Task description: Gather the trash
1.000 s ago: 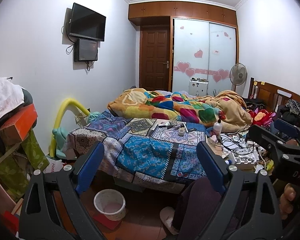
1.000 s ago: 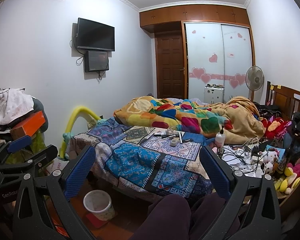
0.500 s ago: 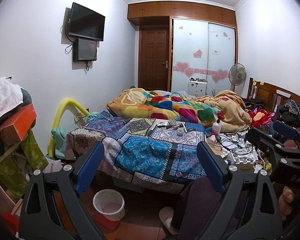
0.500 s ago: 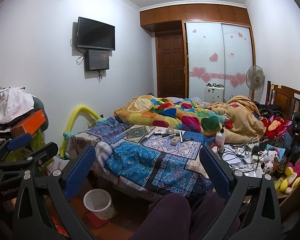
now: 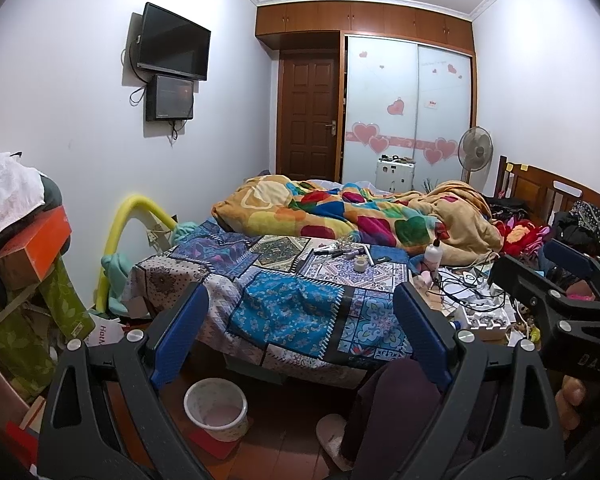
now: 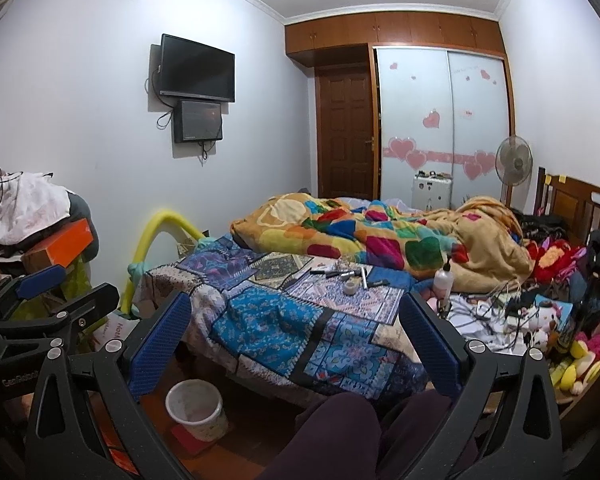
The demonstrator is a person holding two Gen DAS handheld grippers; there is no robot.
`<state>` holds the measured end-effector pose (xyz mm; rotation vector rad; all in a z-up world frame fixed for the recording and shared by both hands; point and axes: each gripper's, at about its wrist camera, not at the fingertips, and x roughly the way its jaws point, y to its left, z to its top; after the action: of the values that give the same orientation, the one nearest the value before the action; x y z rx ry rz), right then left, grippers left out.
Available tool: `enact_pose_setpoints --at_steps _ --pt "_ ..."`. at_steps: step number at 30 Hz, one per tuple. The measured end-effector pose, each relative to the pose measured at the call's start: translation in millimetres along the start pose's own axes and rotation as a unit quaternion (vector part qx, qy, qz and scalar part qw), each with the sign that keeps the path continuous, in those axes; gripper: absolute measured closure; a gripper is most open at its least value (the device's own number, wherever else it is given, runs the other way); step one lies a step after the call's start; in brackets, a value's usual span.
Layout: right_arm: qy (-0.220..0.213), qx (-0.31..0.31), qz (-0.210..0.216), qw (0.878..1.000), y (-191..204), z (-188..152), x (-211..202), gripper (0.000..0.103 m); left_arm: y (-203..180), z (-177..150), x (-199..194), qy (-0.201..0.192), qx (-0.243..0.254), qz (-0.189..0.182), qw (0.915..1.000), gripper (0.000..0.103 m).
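Bed (image 5: 300, 312): patchwork cover, heaped blanket (image 5: 340, 216) behind; small clutter (image 5: 348, 254) lies mid-cover, well apart from both grippers
Waste bin (image 5: 216, 408): white, on floor beside bed
Left gripper (image 5: 300, 336): jaws wide, holding nothing
Right gripper (image 6: 296, 340): jaws wide, holding nothing

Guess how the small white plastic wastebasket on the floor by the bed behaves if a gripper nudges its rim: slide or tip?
The small white plastic wastebasket looks thin-walled and seems nearly empty, so it is probably light. It narrows toward the base and appears to sit partly on a flat red item, so a rim push could tip it rather than slide it. A low push seems safer.
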<state>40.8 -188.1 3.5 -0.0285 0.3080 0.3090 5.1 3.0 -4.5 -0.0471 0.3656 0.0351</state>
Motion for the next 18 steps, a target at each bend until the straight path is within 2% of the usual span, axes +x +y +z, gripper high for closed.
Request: enact_pose_setpoints --at_steps 9,14,18 --pt "-0.011 -0.027 -0.011 1.0 -23.2 13.9 38.6 0.0 -8.9 23.3 42.4 -0.002 -0.013 -0.013 0.9998 0.009" --pt "0.002 -0.046 -0.019 0.999 -43.6 18.4 71.8 0.0 -21.8 37.6 91.1 -0.003 -0.005 -0.003 1.0 0.009" --pt "0.014 -0.055 -0.042 0.997 -63.7 18.3 102.6 0.0 -29.4 46.2 138.6 0.016 -0.008 -0.009 0.9998 0.009"
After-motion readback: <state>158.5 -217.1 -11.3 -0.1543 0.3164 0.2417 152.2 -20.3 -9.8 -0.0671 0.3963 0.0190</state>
